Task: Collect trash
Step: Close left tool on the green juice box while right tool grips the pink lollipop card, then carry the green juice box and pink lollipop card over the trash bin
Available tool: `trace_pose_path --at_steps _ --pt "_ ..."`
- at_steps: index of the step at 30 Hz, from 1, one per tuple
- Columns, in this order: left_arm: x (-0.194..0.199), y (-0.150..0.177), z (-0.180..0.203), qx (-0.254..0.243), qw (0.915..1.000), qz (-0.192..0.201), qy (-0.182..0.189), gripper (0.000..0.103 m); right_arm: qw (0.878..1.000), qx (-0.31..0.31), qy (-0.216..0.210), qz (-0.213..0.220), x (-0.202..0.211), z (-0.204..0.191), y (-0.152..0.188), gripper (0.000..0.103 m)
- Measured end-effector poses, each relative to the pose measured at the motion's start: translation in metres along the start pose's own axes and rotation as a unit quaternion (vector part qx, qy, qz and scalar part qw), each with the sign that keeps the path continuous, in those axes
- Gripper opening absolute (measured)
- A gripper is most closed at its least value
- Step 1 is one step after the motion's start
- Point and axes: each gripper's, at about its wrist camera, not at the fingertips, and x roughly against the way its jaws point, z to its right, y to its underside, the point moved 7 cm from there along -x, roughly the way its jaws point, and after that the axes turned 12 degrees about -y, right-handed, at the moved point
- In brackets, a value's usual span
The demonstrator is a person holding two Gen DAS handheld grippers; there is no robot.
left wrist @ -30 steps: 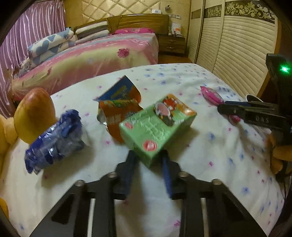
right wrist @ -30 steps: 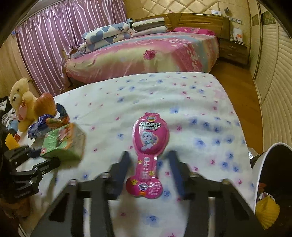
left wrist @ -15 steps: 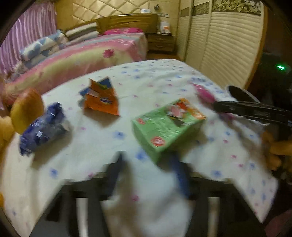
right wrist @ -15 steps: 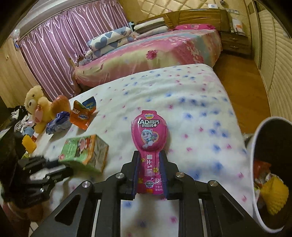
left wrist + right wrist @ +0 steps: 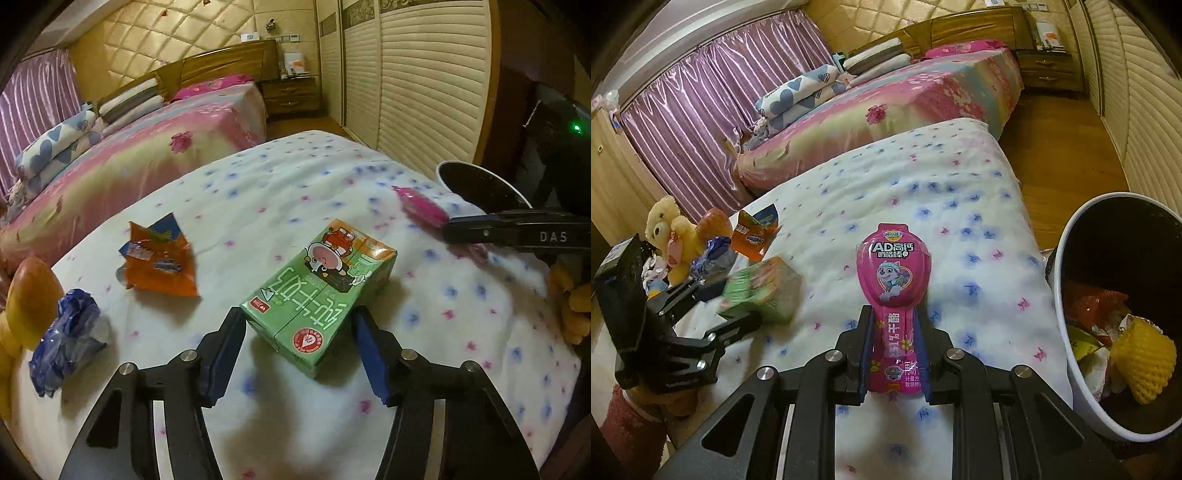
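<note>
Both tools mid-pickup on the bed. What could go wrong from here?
1. The left tool straddles only the near corner of the green carton, skewed to the pads; its jaws have just been closing, with gaps showing on both sides. A corner pinch may twist it out.
2. The right tool is shut on the narrow stem of the pink wrapper; its wide top sticks out unsupported and could snag the rim of the bin.
</note>
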Motion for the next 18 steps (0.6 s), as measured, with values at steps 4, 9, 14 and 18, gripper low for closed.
trace_pose_path --at_steps 4,9,14,18 --pt "0.009 0.005 0.010 0.010 0.9999 -0.003 -0.011 0.056 1.000 -0.002 -0.002 0.005 0.005 0.001 0.002 0.021" --pt "0.018 0.007 0.020 0.041 0.9991 -0.016 0.000 0.055 1.000 -0.006 0.000 0.016 0.019 0.005 0.005 0.020" --pt "0.027 0.008 0.030 0.089 0.9955 -0.032 -0.001 0.055 1.000 -0.012 0.003 0.025 0.036 0.012 0.011 0.021" --pt "0.035 0.008 0.043 0.109 0.9934 -0.035 0.001 0.055 0.999 -0.017 0.005 0.033 0.049 0.017 0.015 0.021"
